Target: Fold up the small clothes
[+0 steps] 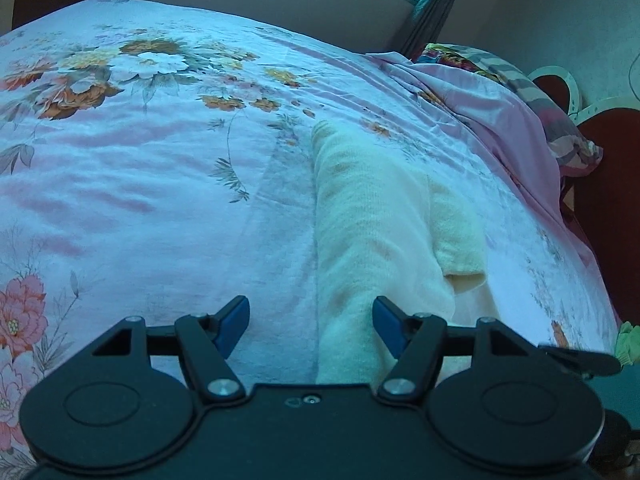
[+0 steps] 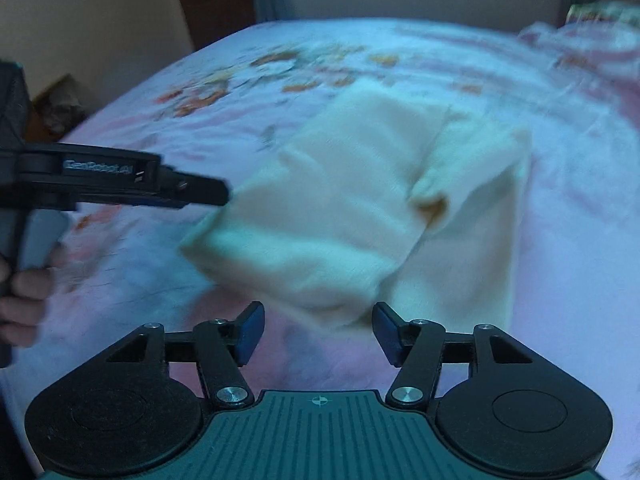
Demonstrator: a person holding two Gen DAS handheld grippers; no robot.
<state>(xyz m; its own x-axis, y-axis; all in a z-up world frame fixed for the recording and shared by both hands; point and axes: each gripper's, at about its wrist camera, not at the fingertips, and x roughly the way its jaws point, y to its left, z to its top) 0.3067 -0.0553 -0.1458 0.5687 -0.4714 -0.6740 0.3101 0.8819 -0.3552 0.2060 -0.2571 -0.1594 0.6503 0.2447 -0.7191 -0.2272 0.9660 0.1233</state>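
Note:
A small cream knit garment (image 1: 368, 216) lies partly folded on the floral bedsheet (image 1: 140, 184), one side turned over the middle with a sleeve end showing. It also shows in the right wrist view (image 2: 340, 208), blurred. My left gripper (image 1: 311, 326) is open and empty, its blue pads astride the garment's near left edge. From the right wrist view the left gripper (image 2: 224, 192) reaches in from the left to the garment's left edge. My right gripper (image 2: 318, 334) is open and empty, just short of the garment's near edge.
A pink sheet and a striped floral pillow (image 1: 520, 92) are bunched at the far right by a red and white headboard (image 1: 600, 128). A green cloth (image 1: 626, 342) lies at the right edge. The bed's left edge drops to the floor (image 2: 60, 100).

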